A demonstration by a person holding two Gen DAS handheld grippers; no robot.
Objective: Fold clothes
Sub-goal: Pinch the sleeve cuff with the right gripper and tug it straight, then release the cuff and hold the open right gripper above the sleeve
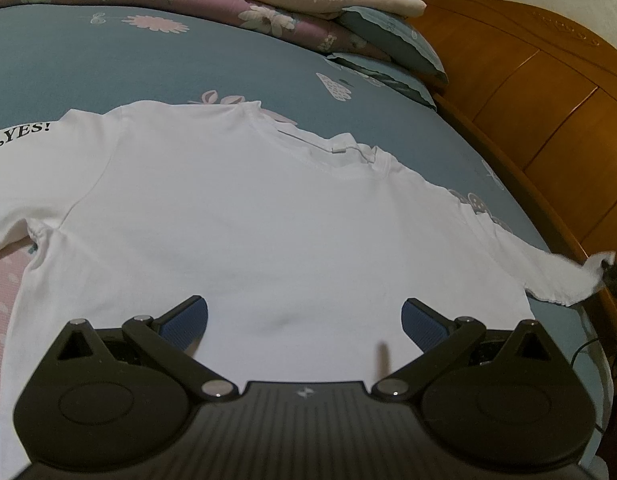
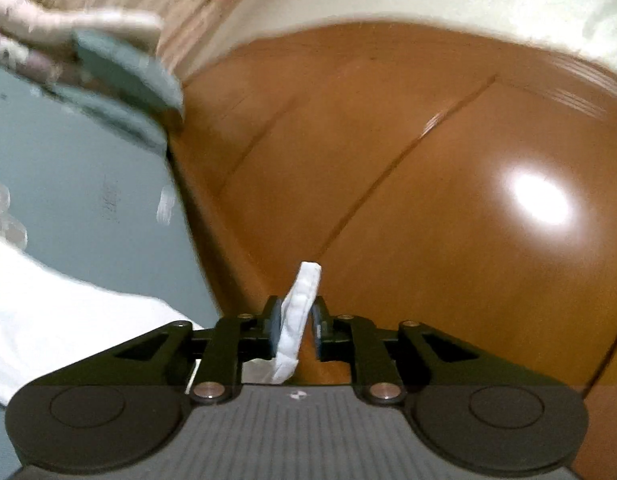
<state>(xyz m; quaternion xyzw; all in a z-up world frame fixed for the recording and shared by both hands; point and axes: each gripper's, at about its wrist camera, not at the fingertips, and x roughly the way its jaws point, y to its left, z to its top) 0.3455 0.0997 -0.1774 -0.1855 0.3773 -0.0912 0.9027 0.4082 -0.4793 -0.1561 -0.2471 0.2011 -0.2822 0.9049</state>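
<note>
A white T-shirt (image 1: 244, 216) lies spread flat on the blue bedsheet, collar toward the far side, with black lettering on its left sleeve (image 1: 20, 136). My left gripper (image 1: 304, 320) hovers open over the shirt's lower middle, with nothing between its blue pads. The shirt's right sleeve (image 1: 564, 276) is pulled out to the right, over the bed's edge. My right gripper (image 2: 296, 328) is shut on that sleeve's hem (image 2: 302, 300), which sticks up between the pads. More of the white shirt (image 2: 48, 320) shows at the lower left of the right wrist view.
The blue floral bedsheet (image 1: 108, 64) covers the bed. Folded quilts (image 1: 228, 0) and pillows (image 1: 388, 36) are stacked at the far side. A wooden headboard (image 1: 548, 92) runs along the right edge and fills the right wrist view as wooden panels (image 2: 428, 160).
</note>
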